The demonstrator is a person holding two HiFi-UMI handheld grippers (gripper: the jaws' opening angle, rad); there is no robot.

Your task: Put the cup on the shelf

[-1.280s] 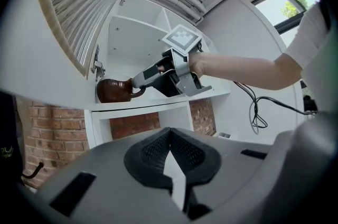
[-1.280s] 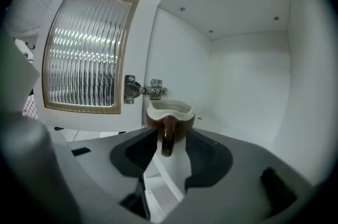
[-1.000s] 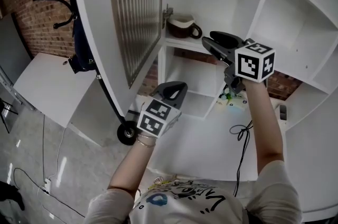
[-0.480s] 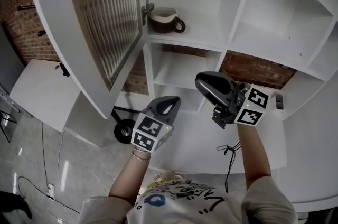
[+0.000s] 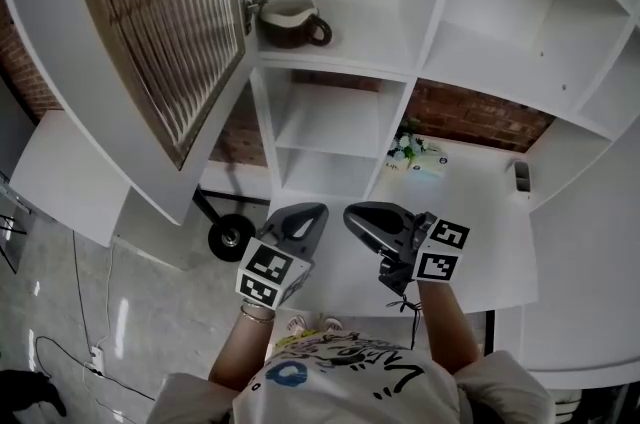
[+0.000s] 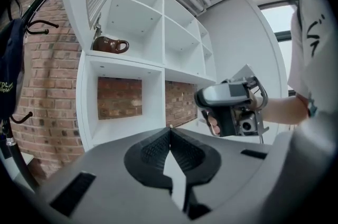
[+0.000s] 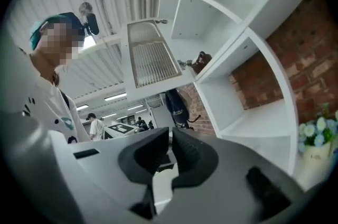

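A dark brown cup [image 5: 290, 20] with a pale rim stands on the upper shelf [image 5: 340, 62] of the white cabinet, its handle to the right. The same cup [image 6: 108, 45] shows far off in the left gripper view and as a small cup [image 7: 200, 62] in the right gripper view. Both grippers hang low near my chest, far below the cup. My left gripper [image 5: 303, 215] is shut and empty, its jaws touching [image 6: 170, 130]. My right gripper [image 5: 366, 218] is closing, its jaws [image 7: 170, 132] almost together with nothing between them.
The cabinet door [image 5: 150, 32] with ribbed glass stands swung open at the left. A small pot of flowers [image 5: 408, 150] and a dark small object [image 5: 521, 176] sit on the white table [image 5: 480, 242]. A wheel [image 5: 228, 237] shows under the cabinet.
My right gripper has come down from beside the cup to chest height, and its jaws have closed. The cup stays on the shelf. The left gripper has hardly moved.
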